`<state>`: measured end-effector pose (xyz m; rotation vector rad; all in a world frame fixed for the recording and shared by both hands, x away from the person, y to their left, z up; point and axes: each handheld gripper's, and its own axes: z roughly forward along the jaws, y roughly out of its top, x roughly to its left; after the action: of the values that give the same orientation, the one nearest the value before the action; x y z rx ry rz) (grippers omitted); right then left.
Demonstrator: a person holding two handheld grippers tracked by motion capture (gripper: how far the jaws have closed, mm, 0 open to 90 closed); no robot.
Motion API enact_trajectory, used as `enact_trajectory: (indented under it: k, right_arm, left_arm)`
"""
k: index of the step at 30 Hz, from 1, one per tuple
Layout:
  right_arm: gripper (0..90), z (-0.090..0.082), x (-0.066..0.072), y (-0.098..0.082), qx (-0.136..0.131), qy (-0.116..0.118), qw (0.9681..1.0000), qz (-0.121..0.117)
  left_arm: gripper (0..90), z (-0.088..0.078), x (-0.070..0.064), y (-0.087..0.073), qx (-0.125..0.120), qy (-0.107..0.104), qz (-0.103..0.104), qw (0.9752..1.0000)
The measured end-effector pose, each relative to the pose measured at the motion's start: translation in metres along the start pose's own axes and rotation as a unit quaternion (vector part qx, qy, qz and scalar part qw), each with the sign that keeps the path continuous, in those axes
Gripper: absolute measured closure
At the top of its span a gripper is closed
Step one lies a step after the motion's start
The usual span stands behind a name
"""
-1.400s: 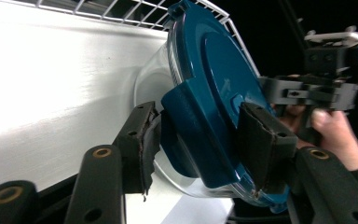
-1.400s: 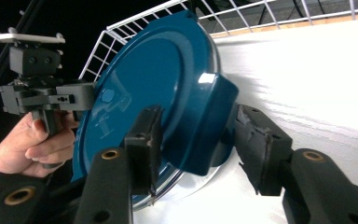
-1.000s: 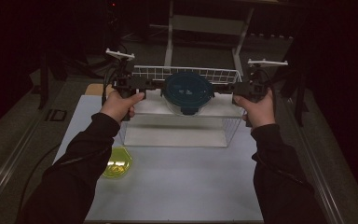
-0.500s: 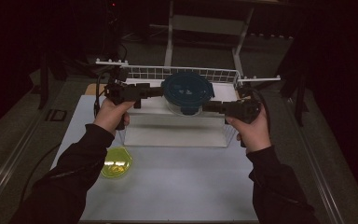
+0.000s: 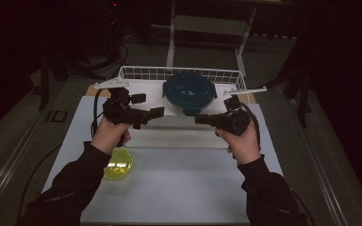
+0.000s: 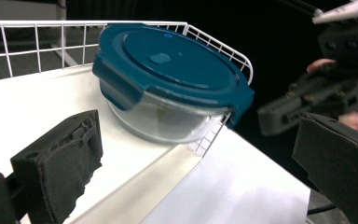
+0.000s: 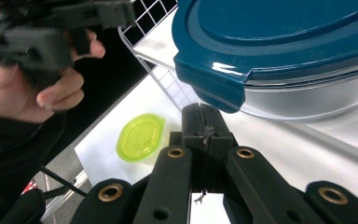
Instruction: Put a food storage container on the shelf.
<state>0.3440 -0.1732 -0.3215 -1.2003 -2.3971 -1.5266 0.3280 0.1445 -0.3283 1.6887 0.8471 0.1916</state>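
Note:
A round glass container with a dark blue clip lid (image 5: 189, 92) (image 6: 168, 60) (image 7: 279, 32) rests in a white wire basket (image 5: 146, 73) (image 6: 37, 46) on a raised white platform. My left gripper (image 5: 147, 105) (image 6: 198, 135) hangs left of and nearer than the container. Its jaws have just been opening and stand open, with nothing between them. My right gripper (image 5: 199, 118) (image 7: 204, 112) points left just in front of the container, below its lid clip. Its jaws have just closed and are shut on nothing.
A yellow-green plastic lid (image 5: 118, 165) (image 7: 141, 137) lies on the white tabletop (image 5: 184, 188) under my left forearm. The platform's front edge (image 5: 179, 141) runs between the two hands. Dark floor and a metal stand (image 5: 172, 33) lie beyond the table.
Both hands have drawn back from the container's sides toward me and sunk a little. The left jaws have spread apart and the right jaws have come together. The container stayed in the basket.

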Motion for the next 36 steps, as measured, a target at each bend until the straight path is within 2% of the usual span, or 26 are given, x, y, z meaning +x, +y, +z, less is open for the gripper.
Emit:
enact_trajectory:
  k: [9,13,21,30,34,36]
  right_arm:
    - [90.0,0.008,-0.006,0.006,-0.005,0.001,0.9999,0.011]
    - [90.0,0.011,-0.007,0.01,-0.006,-0.005,0.9999,0.013]
    - [90.0,0.017,-0.011,0.018,-0.006,-0.018,0.9997,0.014]
    - [90.0,0.021,-0.015,0.022,-0.008,-0.025,0.9994,0.02]
    - [88.9,0.02,-0.013,0.017,-0.008,-0.013,0.9997,0.019]
    - [83.7,0.019,-0.01,0.013,-0.005,-0.01,0.9999,0.007]
  left_arm:
    - [0.8,-0.012,-0.008,-0.023,0.004,0.01,0.028,0.9995]
    - [0.8,-0.017,-0.008,-0.025,-0.001,0.011,0.024,0.9997]
    - [0.8,-0.026,-0.006,-0.03,-0.002,0.021,0.031,0.9993]
    - [0.8,-0.026,-0.004,-0.039,0.004,0.018,0.025,0.9995]
    - [0.8,-0.028,-0.004,-0.043,0.007,0.013,0.026,0.9995]
    - [0.8,-0.028,-0.004,-0.044,0.007,0.008,0.025,0.9996]
